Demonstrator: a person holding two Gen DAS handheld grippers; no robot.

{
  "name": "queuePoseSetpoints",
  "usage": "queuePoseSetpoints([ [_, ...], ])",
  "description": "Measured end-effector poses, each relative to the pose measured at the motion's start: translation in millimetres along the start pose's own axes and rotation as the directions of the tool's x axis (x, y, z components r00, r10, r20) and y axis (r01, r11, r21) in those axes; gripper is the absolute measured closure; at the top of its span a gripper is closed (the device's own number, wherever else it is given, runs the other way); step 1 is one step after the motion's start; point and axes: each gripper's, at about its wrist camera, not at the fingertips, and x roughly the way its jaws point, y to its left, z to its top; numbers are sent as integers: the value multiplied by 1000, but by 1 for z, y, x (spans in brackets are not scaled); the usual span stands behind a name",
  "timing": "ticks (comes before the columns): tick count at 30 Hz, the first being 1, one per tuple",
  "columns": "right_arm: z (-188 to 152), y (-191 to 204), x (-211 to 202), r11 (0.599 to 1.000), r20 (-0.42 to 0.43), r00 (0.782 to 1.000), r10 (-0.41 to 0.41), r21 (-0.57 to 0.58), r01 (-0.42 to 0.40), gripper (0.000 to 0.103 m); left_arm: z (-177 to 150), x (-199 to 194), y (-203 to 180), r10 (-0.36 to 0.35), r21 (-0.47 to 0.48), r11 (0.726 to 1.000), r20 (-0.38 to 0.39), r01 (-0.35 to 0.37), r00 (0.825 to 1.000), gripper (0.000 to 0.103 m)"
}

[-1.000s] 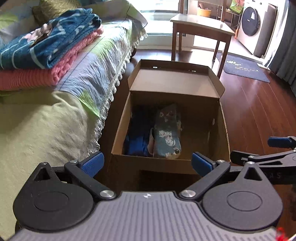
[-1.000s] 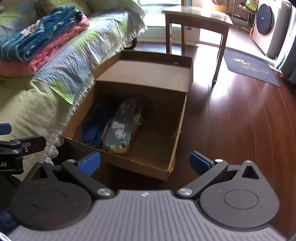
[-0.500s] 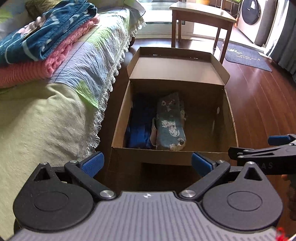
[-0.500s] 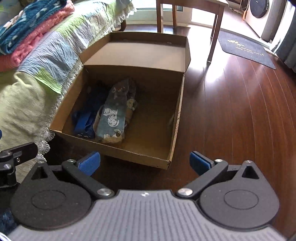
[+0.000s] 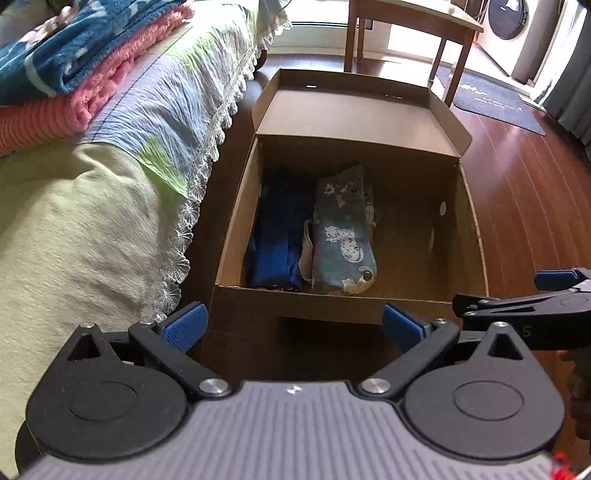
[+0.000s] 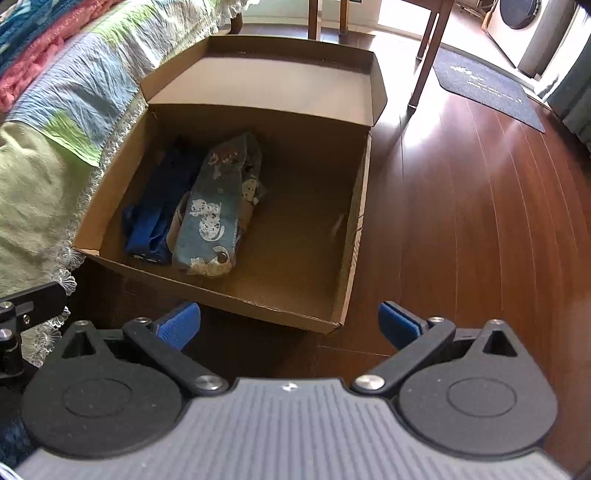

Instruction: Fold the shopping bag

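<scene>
An open cardboard box (image 5: pixel 469 229) (image 6: pixel 354 236) stands on the wooden floor beside the bed. Inside, along its left half, lie a folded blue bag (image 5: pixel 277 240) (image 6: pixel 151 221) and, touching its right side, a folded grey-blue patterned bag (image 5: pixel 341 236) (image 6: pixel 214 218) with a snap button at its near end. My left gripper (image 5: pixel 293 326) hangs open just short of the box's near wall, nothing between its blue pads. My right gripper (image 6: pixel 288 325) is open too, above the box's near right corner. The right gripper also shows at the right edge of the left wrist view (image 5: pixel 524 295).
A bed with a green and patchwork quilt (image 5: pixel 92 221) (image 6: pixel 44 162) runs along the left, with stacked blue and pink blankets (image 5: pixel 66 74) on it. Beyond the box stand a wooden table (image 5: pixel 417 22), a dark mat (image 5: pixel 495 103) (image 6: pixel 484 88) and a washing machine (image 5: pixel 513 26).
Both grippers have moved forward and tilted down toward the box, which now looks larger and nearer. Both stay open and the bags have not moved.
</scene>
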Motion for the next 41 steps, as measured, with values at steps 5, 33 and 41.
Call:
queuePoseSetpoints([
  [5,10,5,10,1000,-23,1000,-14,-17,14,1,6,11,3,3,-2,1000,-23,-3,1000,2],
  [33,33,-4,36,999,-94,995,-30,16,32,1,38,58,-13,17,48,999,-102,-12,995,2],
  [41,35,-8,37,999,-100,995,-29,24,31,1,43,58,-18,-42,44,998,-85,45,996,2],
])
